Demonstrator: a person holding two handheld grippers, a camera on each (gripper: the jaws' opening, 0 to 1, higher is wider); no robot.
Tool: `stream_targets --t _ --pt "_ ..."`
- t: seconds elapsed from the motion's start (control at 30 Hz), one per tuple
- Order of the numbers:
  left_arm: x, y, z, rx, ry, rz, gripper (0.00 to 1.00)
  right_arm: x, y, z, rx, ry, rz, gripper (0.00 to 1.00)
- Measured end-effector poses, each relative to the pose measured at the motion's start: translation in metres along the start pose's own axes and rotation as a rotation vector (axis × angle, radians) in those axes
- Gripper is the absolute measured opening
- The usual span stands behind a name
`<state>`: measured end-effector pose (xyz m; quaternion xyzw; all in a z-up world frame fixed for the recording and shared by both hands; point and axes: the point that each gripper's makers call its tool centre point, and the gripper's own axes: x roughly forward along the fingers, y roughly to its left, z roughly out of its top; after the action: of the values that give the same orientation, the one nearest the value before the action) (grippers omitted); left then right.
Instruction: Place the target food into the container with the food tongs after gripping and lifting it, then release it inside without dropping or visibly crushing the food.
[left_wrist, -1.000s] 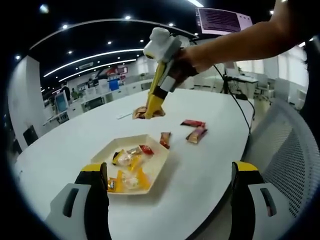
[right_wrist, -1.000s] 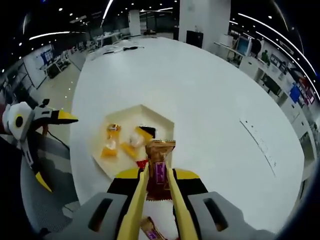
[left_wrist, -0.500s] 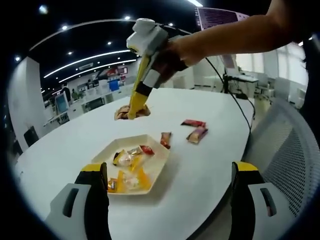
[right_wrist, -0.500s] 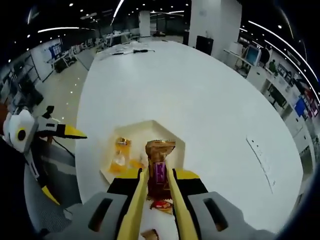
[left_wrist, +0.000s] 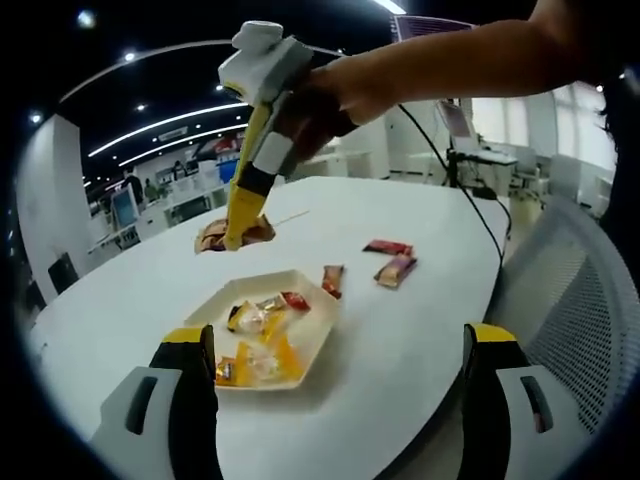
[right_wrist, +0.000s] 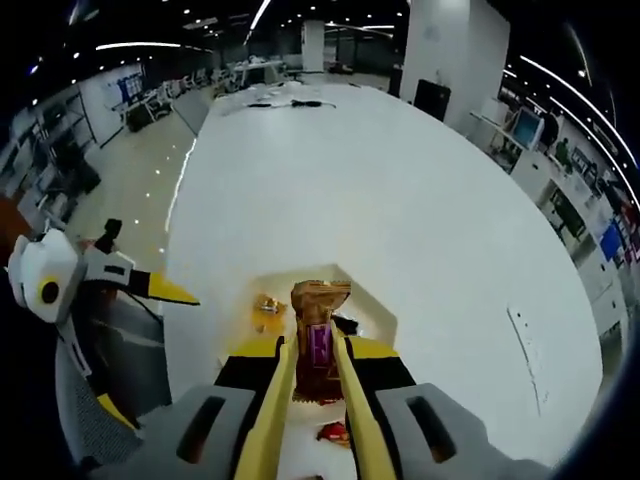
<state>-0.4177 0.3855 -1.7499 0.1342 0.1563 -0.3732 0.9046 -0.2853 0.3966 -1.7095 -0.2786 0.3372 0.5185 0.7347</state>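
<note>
A brown snack packet (right_wrist: 318, 325) is pinched upright between the long yellow tong jaws of my right gripper (right_wrist: 313, 352), which is shut on it. Straight below the packet lies the white tray (right_wrist: 368, 305), holding several wrapped candies (right_wrist: 267, 305). In the left gripper view a hand holds the right gripper (left_wrist: 233, 236) and its packet (left_wrist: 212, 237) in the air beyond the tray's (left_wrist: 308, 344) far left side. My left gripper (left_wrist: 335, 400) stays low at the table's near edge, jaws wide open around nothing. It also appears as the left gripper (right_wrist: 70, 300) in the right gripper view.
Three loose snack packets lie on the white table right of the tray: a red one (left_wrist: 387, 247), a brown-red one (left_wrist: 393, 270) and a small one (left_wrist: 331, 280). A red packet (right_wrist: 333, 432) lies under the right jaws. A mesh chair (left_wrist: 590, 310) stands at the right.
The right gripper has carried the packet further left and higher in the left gripper view; in its own view the tray has slid beneath the packet. The left gripper has stayed still.
</note>
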Motion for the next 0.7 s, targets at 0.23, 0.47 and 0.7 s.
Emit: stream_targets --t 0.23,0.47,0.7 --pt "0.000 0.002 -0.001 0.000 0.000 0.006 0.99 -0.003 0.006 0.006 -0.025 -0.005 0.009 0.22" --pt "-0.001 0.001 0.000 0.002 0.000 0.006 0.99 -0.007 0.004 0.011 -0.029 -0.031 0.005 0.26" --pt "0.000 0.001 -0.001 0.004 0.002 0.004 0.99 -0.014 -0.001 0.015 -0.030 -0.069 0.002 0.28"
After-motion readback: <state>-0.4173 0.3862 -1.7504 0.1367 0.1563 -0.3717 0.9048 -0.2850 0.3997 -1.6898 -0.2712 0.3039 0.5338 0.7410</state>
